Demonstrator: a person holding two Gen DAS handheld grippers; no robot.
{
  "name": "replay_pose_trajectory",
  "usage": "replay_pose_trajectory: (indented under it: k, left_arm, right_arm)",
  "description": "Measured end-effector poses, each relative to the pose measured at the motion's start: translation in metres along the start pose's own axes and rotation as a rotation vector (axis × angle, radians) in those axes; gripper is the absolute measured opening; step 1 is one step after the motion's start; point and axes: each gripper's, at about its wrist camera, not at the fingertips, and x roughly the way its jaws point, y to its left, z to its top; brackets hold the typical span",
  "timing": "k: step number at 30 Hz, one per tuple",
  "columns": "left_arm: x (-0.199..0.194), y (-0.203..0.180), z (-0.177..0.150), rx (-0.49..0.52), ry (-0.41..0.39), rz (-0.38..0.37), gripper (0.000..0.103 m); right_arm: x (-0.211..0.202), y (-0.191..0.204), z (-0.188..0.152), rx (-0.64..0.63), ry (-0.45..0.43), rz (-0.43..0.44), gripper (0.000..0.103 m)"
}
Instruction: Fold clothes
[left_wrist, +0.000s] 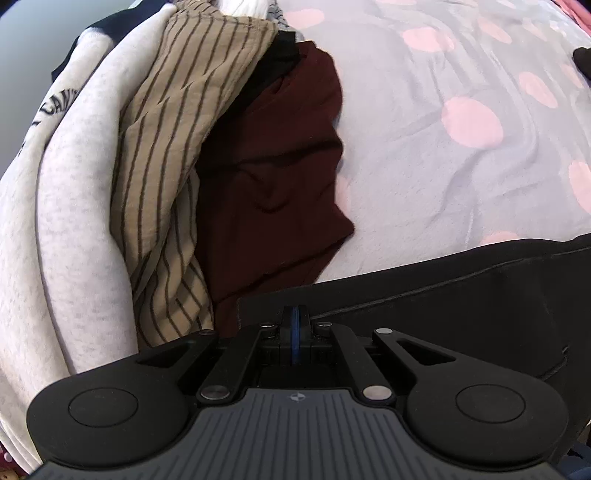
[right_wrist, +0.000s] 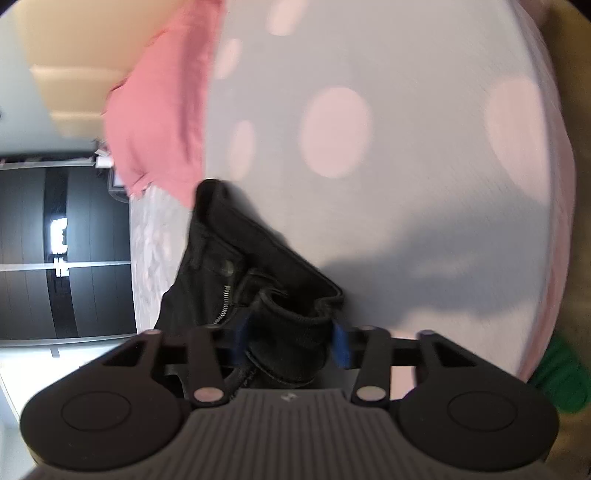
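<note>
Black denim is filling the nearest part of both views: a pair of black trousers (right_wrist: 236, 273) is lying on a bed, over a grey bedspread (left_wrist: 424, 147) with pink dots. In the right wrist view the right tongs (right_wrist: 291, 343) are gripping the bunched waistband, blue pads sitting on either side of the thick fold, the fabric squeezed between them. The zipper (right_wrist: 222, 302) is showing its metal teeth just beyond the pads, with a button beside it, so this is the front of the waist. From there the garment is running away from the camera as a narrow band toward the pink cloth (right_wrist: 159, 110) lying at the bed's far edge.

In the left wrist view the left tongs (left_wrist: 294, 332) are fully clenched, blue pads pressed together over the trousers' edge; whether cloth is pinched between them I cannot tell. Here the trousers are stretching as a long dark strip from the tongs out to the right side, a stitched seam running along that length.

Only the left view is showing the heap beside the trousers: a maroon garment (left_wrist: 273, 184) closest, then a tan striped shirt (left_wrist: 177, 155), then a pale grey sweatshirt (left_wrist: 70, 206) with dark lettering. Only the right view is showing the waistband detail, a dark wardrobe (right_wrist: 66, 251) beyond the bed, and something green (right_wrist: 561, 376) at the right edge.
</note>
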Motion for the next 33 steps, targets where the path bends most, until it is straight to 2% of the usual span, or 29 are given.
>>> replay_pose_trajectory:
  k: [1, 3, 6, 9, 12, 14, 16, 20, 24, 26, 27, 28, 30, 33]
  left_arm:
    - [0.000, -0.002, 0.001, 0.007, -0.001, 0.001, 0.000]
    - [-0.001, -0.008, 0.003, 0.030, -0.010, 0.018, 0.000]
    - [-0.006, -0.013, 0.006, 0.044, -0.040, 0.045, 0.000]
    - [-0.009, -0.010, 0.007, 0.028, -0.063, 0.061, 0.000]
    - [-0.014, -0.006, 0.007, 0.008, -0.077, 0.078, 0.000]
    - [-0.016, -0.005, 0.007, 0.006, -0.080, 0.082, 0.000]
    - [-0.017, -0.004, 0.006, 0.007, -0.084, 0.085, 0.000]
    - [-0.018, 0.000, 0.006, -0.002, -0.090, 0.053, 0.000]
    - [-0.022, 0.004, 0.007, -0.021, -0.119, -0.004, 0.000]
    - [-0.022, 0.006, 0.007, -0.031, -0.123, -0.052, 0.010]
    - [-0.022, 0.007, 0.006, -0.036, -0.120, -0.071, 0.023]
    - [-0.020, 0.008, 0.006, -0.041, -0.112, -0.077, 0.034]
    - [-0.013, 0.009, 0.006, -0.043, -0.087, -0.074, 0.037]
    - [0.000, 0.012, 0.006, -0.053, -0.034, -0.055, 0.037]
  right_arm:
    - [-0.002, 0.008, 0.000, -0.029, -0.010, 0.001, 0.022]
    - [-0.009, 0.037, -0.002, -0.175, -0.042, -0.013, 0.021]
    - [-0.021, 0.102, -0.018, -0.588, -0.114, -0.052, 0.020]
    - [-0.022, 0.147, -0.038, -0.883, -0.131, -0.197, 0.019]
    - [-0.003, 0.152, -0.054, -1.090, -0.108, -0.381, 0.019]
    - [0.013, 0.136, -0.054, -1.088, -0.048, -0.466, 0.019]
    - [0.020, 0.117, -0.046, -1.062, -0.025, -0.522, 0.019]
    - [0.034, 0.089, -0.039, -0.989, -0.017, -0.548, 0.020]
    - [0.039, 0.082, -0.042, -1.001, 0.005, -0.589, 0.030]
    - [0.035, 0.092, -0.044, -1.026, -0.002, -0.604, 0.030]
    - [0.032, 0.096, -0.046, -1.047, -0.008, -0.614, 0.034]
    - [0.030, 0.102, -0.048, -1.071, -0.018, -0.627, 0.042]
    - [0.027, 0.121, -0.054, -1.140, -0.041, -0.647, 0.044]
    - [0.027, 0.156, -0.069, -1.218, -0.049, -0.613, 0.047]
